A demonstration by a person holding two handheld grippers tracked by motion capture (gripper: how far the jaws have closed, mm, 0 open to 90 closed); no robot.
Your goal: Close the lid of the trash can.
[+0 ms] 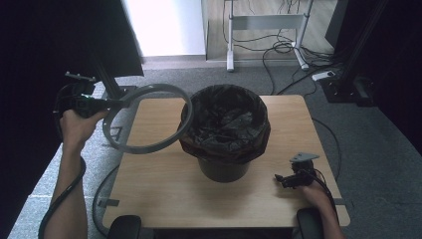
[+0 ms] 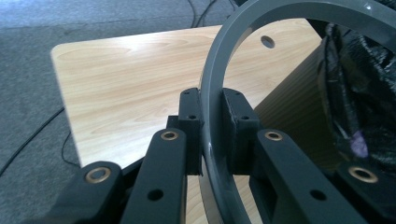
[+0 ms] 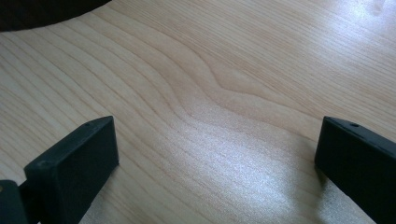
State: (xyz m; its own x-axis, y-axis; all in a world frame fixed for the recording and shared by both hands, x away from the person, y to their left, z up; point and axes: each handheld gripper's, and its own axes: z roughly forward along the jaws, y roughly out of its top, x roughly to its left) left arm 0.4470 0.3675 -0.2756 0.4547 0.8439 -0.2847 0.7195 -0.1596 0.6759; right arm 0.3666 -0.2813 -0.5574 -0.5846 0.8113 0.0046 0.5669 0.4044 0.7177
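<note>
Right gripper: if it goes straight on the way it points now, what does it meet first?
Probably the bare table top: the open right gripper looks down at the wood, nothing between its jaws. The bin stands farther off to its side.

- The tabletop [image 1: 154, 189] is pale wood-grain laminate with rounded corners and a round hole near its far edge.
- A dark waste bin [image 1: 224, 169], lined with a black bag [image 1: 226, 119], stands on it, beyond the wide-apart right jaws, which lie low over bare wood.
- Grey carpet floor [image 1: 378, 144] surrounds it.
</note>
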